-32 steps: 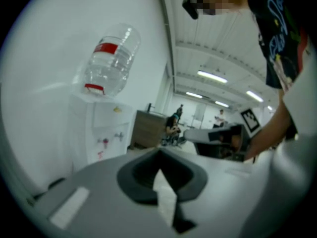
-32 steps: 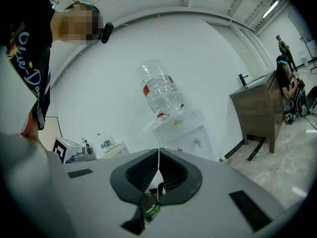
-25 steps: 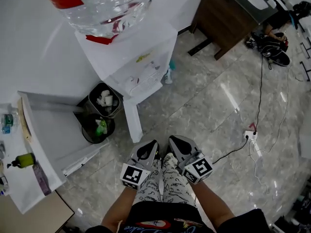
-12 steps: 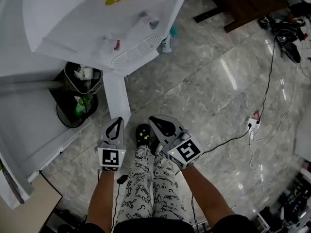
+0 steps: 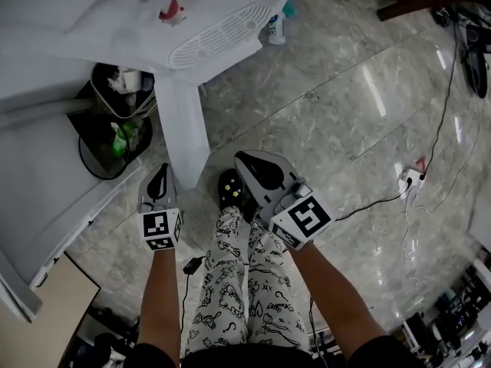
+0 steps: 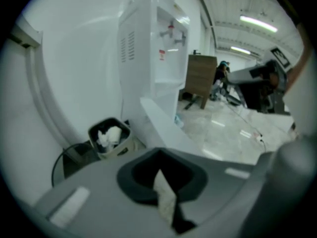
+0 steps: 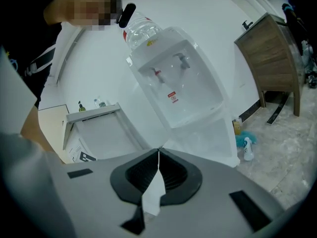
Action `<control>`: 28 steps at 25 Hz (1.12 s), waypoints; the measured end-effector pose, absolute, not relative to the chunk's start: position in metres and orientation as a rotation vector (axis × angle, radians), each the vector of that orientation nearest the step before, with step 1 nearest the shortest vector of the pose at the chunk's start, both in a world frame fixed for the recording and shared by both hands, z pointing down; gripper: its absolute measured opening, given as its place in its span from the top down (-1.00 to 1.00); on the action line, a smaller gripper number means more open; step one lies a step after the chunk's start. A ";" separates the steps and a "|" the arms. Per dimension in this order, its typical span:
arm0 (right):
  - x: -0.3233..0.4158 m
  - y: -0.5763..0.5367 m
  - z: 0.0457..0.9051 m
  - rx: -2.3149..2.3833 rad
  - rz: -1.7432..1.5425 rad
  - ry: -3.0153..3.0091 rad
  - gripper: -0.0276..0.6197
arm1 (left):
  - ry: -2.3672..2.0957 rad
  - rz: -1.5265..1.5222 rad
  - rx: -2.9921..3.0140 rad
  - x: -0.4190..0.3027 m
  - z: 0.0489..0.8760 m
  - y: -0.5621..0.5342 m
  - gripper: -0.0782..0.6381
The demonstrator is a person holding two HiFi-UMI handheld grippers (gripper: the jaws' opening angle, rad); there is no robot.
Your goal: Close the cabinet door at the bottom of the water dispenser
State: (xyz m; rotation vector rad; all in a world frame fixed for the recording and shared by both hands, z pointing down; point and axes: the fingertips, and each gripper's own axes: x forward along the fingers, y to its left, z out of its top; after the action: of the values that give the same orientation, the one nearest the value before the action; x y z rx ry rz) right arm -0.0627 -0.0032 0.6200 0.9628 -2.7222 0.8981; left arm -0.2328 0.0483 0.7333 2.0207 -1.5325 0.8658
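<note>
Left gripper: held low and pointed forward, jaws pressed together, nothing gripped between them
Right gripper: held slightly further forward, jaws likewise closed and empty, marker cube turned upward
Left forearm: bare, extended straight ahead
Right forearm: bare, angled inward toward the left
Spacing: the grippers are held apart, with the legs seen between them

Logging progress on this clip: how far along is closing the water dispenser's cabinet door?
Nothing done: the cabinet door stands open, jutting out beside the bin. In hand: nothing; left hand-held gripper and right hand-held gripper are shut, clear of it. Left: push it closed.
</note>
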 end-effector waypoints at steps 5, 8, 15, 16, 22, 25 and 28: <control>-0.039 -0.009 0.630 1.046 0.905 -2.677 0.86 | -1.512 0.867 2.049 -0.216 0.743 0.039 0.80; -0.028 -0.009 0.639 1.081 0.928 -2.652 0.86 | -1.467 0.852 2.083 -0.194 0.747 0.033 0.80; -0.009 -0.012 0.643 1.150 1.030 -2.619 0.86 | -1.310 0.809 2.220 -0.120 0.754 0.004 0.80; -0.007 -0.014 0.642 1.153 1.033 -2.618 0.86 | -1.285 0.806 2.240 -0.109 0.754 -0.004 0.80; 0.017 -0.046 0.624 1.232 1.059 -2.640 0.86 | -1.129 0.867 2.384 -0.058 0.752 -0.049 0.80; 0.030 -0.067 0.615 1.286 1.049 -2.654 0.86 | -1.100 0.887 2.425 -0.042 0.751 -0.074 0.80; 0.039 -0.077 0.609 1.331 1.057 -2.659 0.86 | -1.123 0.869 2.411 -0.032 0.749 -0.097 0.80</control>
State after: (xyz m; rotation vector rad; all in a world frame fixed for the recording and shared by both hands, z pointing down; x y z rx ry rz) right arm 0.0390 -0.0774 0.6085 1.3314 -2.6586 1.0565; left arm -0.0316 -0.0975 0.7492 2.4106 -1.1228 0.8691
